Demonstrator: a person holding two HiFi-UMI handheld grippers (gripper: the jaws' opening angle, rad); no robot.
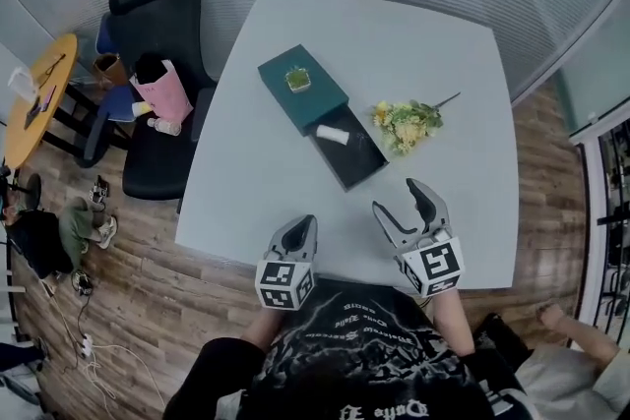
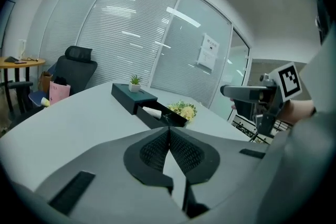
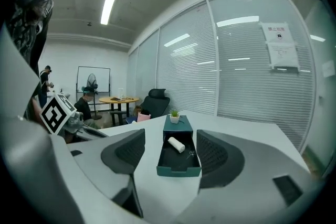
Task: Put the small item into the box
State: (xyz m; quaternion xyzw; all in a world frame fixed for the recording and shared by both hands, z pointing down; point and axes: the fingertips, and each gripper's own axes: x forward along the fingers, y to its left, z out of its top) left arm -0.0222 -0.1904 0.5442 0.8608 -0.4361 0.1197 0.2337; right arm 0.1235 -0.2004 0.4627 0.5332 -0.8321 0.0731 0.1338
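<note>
A dark teal box [image 1: 302, 86] lies on the white table [image 1: 285, 202], its black drawer [image 1: 352, 157] pulled out toward me. A small white roll [image 1: 333, 134] lies in the drawer [image 3: 178, 159], and the roll [image 3: 176, 144] shows there in the right gripper view too. A tiny potted plant [image 1: 298, 79] stands on the box top. My left gripper [image 1: 301, 231] is shut and empty near the table's front edge. My right gripper [image 1: 403, 203] stands open and empty, a short way in front of the drawer.
A bunch of yellow-green flowers [image 1: 408, 122] lies right of the drawer. A black office chair [image 1: 156, 64] with a pink bag [image 1: 163, 90] stands left of the table. A round wooden table [image 1: 37, 98] and a seated person [image 1: 59, 229] are at the far left.
</note>
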